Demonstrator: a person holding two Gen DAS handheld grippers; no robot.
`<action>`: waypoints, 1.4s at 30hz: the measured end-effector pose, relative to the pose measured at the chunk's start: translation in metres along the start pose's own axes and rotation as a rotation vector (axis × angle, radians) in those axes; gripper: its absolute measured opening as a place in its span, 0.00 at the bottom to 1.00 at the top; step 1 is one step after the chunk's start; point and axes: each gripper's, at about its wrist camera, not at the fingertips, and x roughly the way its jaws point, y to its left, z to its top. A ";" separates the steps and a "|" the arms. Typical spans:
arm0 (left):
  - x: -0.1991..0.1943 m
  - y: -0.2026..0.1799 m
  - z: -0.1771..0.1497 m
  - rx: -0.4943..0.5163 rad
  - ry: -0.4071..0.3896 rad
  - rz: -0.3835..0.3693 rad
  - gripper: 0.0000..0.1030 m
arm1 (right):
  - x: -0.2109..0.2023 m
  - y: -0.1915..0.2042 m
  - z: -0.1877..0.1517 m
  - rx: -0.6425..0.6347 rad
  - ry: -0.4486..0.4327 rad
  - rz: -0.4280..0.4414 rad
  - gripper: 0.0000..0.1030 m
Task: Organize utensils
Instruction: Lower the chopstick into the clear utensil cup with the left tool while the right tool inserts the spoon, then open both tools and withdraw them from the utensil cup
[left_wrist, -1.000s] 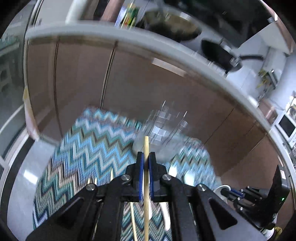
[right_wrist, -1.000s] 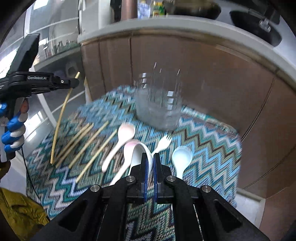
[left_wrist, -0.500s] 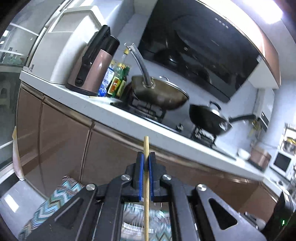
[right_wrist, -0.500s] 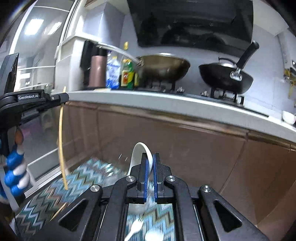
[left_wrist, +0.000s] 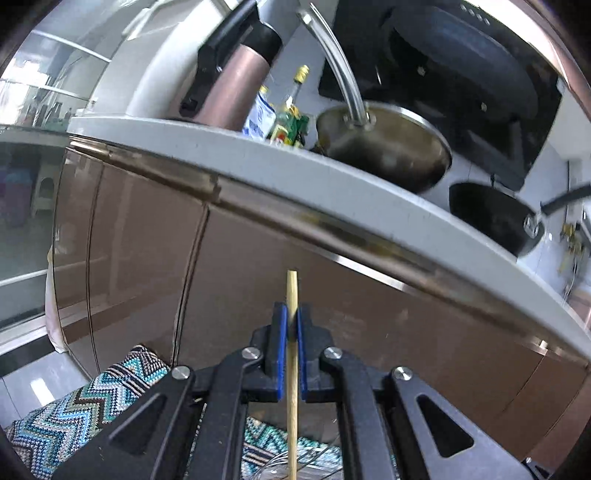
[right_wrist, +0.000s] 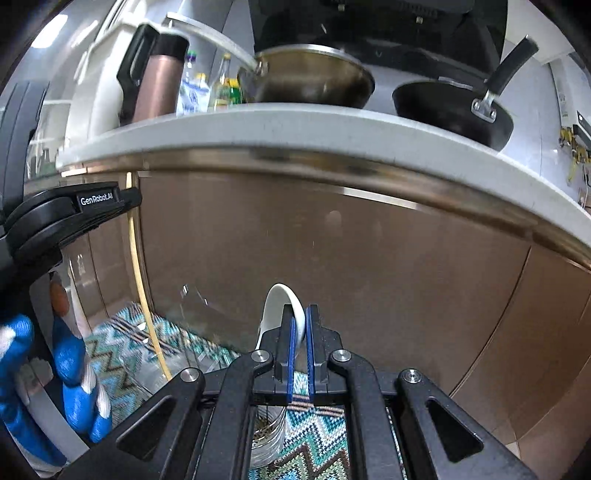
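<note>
Left wrist view. Hidden or cut off: lower end of the wooden chopstick (left_wrist: 291, 398) runs out of frame below the fingers; a glass rim beneath it is faint and hard to make out; the zigzag-patterned cloth (left_wrist: 88, 402) shows only in part behind the gripper body. Pose: left gripper (left_wrist: 291, 325) points nearly level at brown cabinet doors (left_wrist: 140, 258) under a white countertop (left_wrist: 295, 173). State: jaws clenched on the chopstick, which stands upright between the blue pads, tip just above them.

Right wrist view. Hidden or cut off: handle of the white ceramic spoon (right_wrist: 282, 314) is concealed behind the fingers; the clear glass holder (right_wrist: 192, 339) below-left is transparent and indistinct. Pose: right gripper (right_wrist: 300, 325) faces the same cabinets, tilted slightly down. State: jaws clamped on the spoon, bowl rising above the left pad. To the left, a blue-gloved hand (right_wrist: 70, 373) holds the other gripper, its chopstick hanging down towards the holder.
</note>
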 end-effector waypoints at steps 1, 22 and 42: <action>0.002 0.000 -0.004 0.008 0.004 0.003 0.05 | 0.005 0.002 -0.005 -0.004 0.011 -0.004 0.05; -0.079 0.020 0.006 0.156 -0.041 0.022 0.41 | -0.009 0.000 -0.032 0.060 0.120 0.064 0.21; -0.245 0.092 0.118 0.206 0.146 0.044 0.42 | -0.202 -0.043 0.020 0.177 -0.033 0.161 0.45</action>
